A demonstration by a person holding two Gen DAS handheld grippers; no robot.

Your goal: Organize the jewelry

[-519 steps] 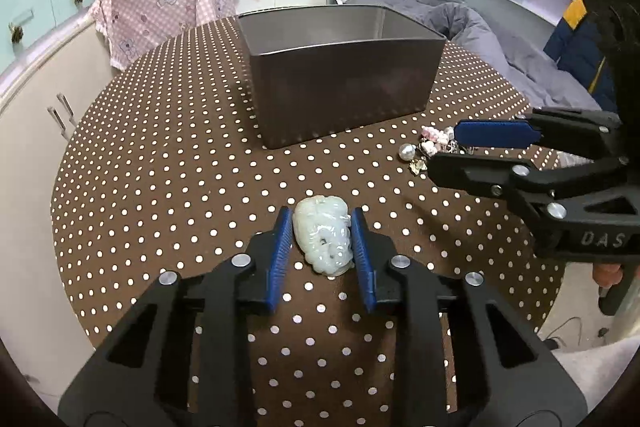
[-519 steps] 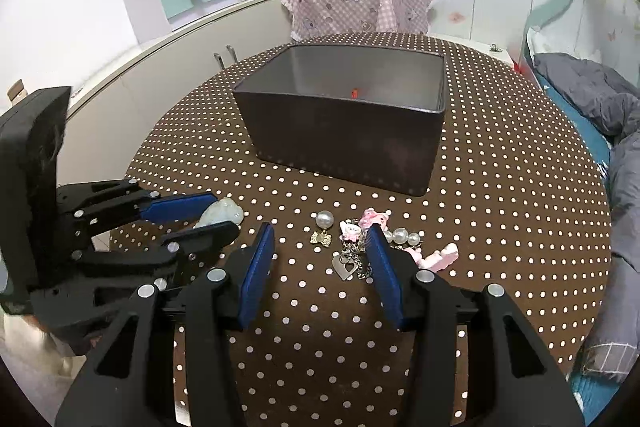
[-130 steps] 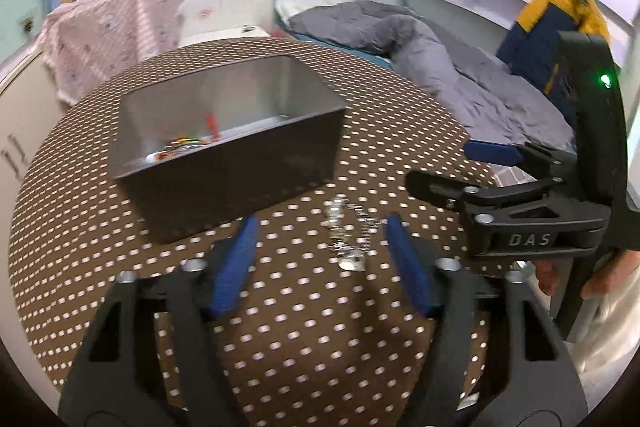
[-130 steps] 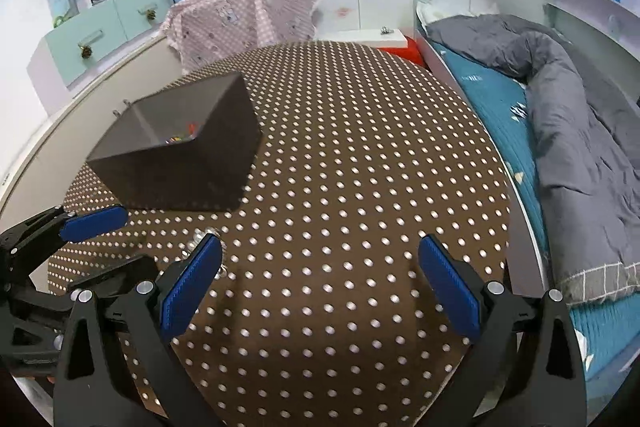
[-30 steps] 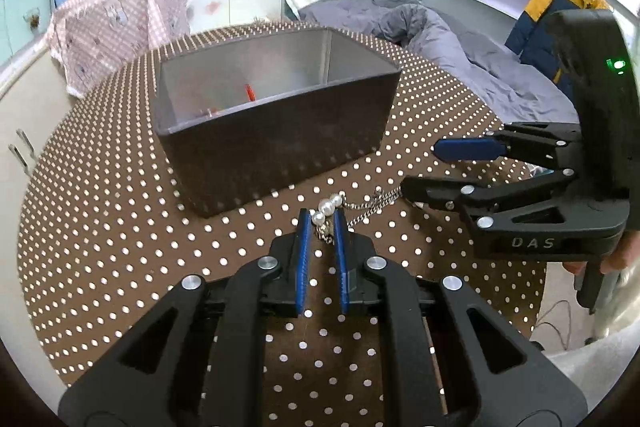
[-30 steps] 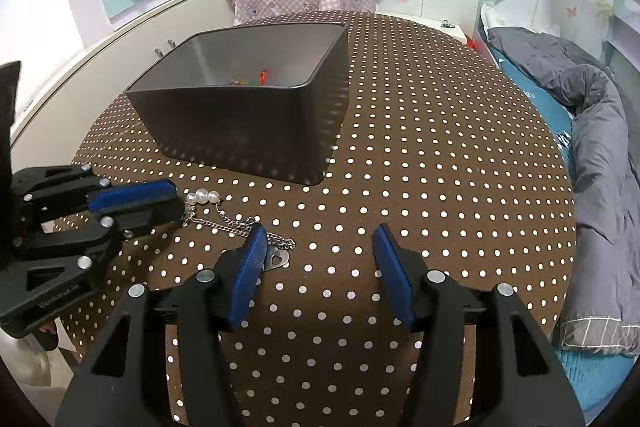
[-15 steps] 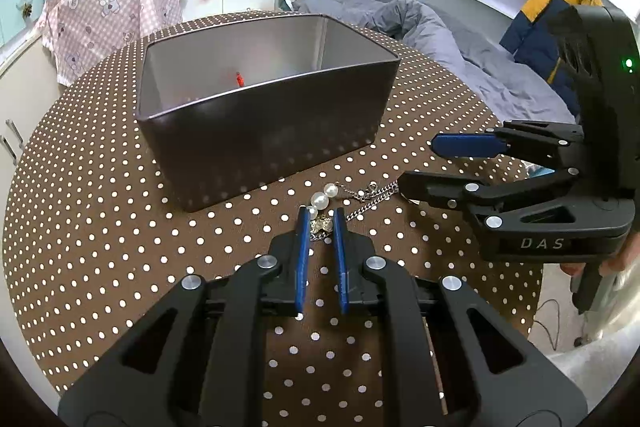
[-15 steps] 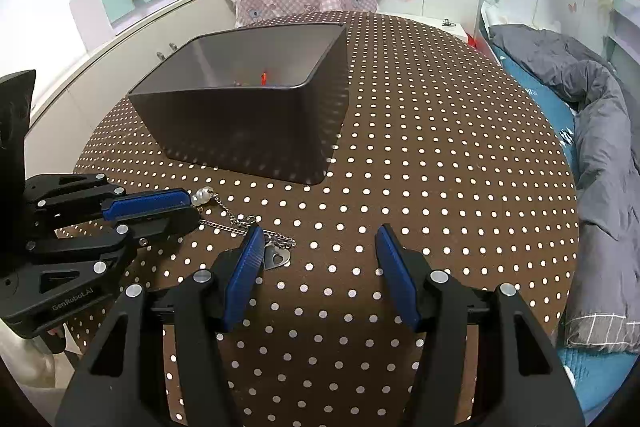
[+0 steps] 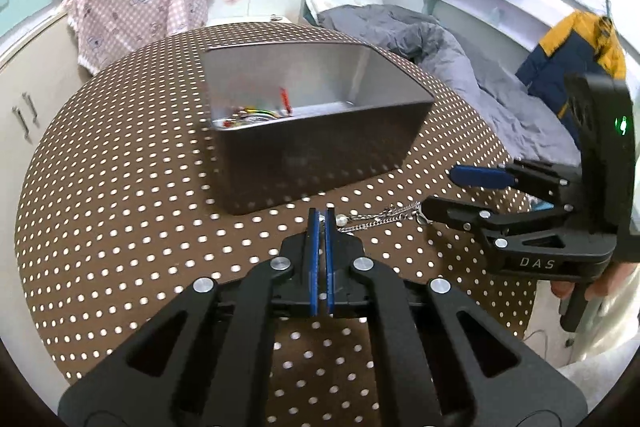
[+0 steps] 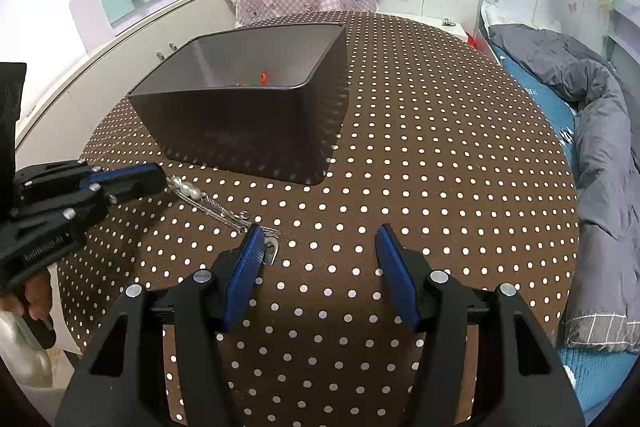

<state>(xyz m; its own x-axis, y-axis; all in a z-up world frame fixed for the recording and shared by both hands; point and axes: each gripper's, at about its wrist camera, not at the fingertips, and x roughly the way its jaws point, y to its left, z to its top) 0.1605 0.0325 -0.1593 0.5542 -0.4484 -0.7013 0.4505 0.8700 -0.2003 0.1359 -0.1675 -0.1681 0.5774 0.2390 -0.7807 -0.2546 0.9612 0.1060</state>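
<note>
One silver chain bracelet with white pearls (image 10: 208, 202) lies stretched across the brown polka-dot round tabletop (image 10: 420, 167), just before the dark grey rectangular bin (image 10: 248, 131). Its long axis runs between the two grippers. The left gripper (image 9: 322, 217) is pinched tight on the pearl end. The right gripper (image 10: 320, 251) stands half wide and empty, its left pad beside the chain's far end.

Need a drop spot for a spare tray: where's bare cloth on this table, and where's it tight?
Free: the dotted tablecloth right of the bin, toward the bed, and the cloth left of the bin in the left view. Crowded: the strip in front of the bin, where the chain lies between the left gripper and right gripper.
</note>
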